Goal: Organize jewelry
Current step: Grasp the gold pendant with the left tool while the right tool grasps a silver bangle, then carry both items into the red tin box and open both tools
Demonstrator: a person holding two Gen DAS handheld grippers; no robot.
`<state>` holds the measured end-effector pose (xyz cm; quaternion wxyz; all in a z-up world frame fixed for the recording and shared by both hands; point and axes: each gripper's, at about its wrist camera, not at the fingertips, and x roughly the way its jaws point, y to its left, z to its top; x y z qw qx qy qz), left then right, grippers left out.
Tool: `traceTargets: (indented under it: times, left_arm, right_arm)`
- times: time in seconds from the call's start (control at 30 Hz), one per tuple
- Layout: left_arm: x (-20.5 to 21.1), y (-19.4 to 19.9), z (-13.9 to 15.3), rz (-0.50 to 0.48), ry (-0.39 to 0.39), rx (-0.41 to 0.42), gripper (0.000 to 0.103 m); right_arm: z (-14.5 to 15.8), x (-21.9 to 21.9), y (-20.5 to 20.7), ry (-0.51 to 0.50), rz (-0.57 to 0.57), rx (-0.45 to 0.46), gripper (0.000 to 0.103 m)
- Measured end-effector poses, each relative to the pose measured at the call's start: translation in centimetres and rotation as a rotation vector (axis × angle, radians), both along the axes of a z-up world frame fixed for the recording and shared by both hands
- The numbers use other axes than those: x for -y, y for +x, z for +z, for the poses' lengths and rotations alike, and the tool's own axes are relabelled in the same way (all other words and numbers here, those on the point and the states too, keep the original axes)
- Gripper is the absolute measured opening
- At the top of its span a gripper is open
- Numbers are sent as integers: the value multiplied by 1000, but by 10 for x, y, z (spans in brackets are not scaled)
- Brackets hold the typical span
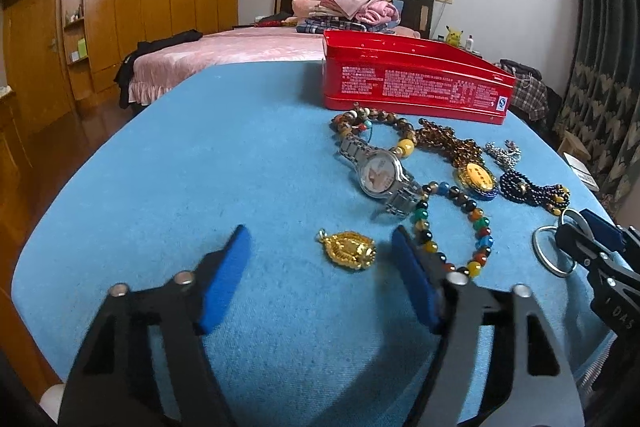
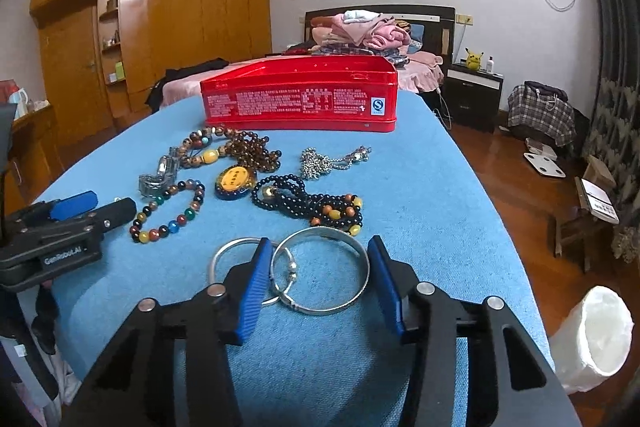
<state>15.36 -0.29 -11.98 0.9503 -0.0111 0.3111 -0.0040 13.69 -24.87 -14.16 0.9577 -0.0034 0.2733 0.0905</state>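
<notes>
Jewelry lies on a blue cloth (image 1: 200, 155) in front of a red tin (image 2: 300, 99). Nearer than the tin, the left gripper (image 1: 320, 267) stands open around a gold pendant (image 1: 349, 250), pads clear of it. Right of that, the right gripper (image 2: 316, 279) brackets a silver bangle (image 2: 320, 269), jaws open.

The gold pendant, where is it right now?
In the left wrist view the gold pendant lies on the blue cloth between the left tongs, beside the colourful bead bracelet.
</notes>
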Motion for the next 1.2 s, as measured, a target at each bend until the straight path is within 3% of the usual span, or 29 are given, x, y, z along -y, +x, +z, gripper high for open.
traceTargets:
  times: [0.13, 0.2, 0.33, 0.73, 1.0, 1.2]
  left_arm:
    - [1, -2, 0, -27, -7, 16, 40]
    - [1, -3, 0, -48, -18, 23, 25]
    - [-3, -5, -1, -68, -64, 37, 23]
    - [-1, -7, 7, -49, -57, 43, 22]
    - [10, 7, 45, -73, -64, 137, 22]
    - [21, 46, 69, -90, -101, 182, 22]
  right_arm:
    - [1, 0, 0, 4, 0, 1, 49]
    - [1, 0, 0, 6, 2, 3, 49]
    - [2, 0, -2, 10, 3, 4, 49]
    - [19, 8, -3, 39, -13, 36, 49]
    - [55, 8, 16, 68, 17, 72, 49]
    - [81, 15, 55, 115, 6, 75, 49]
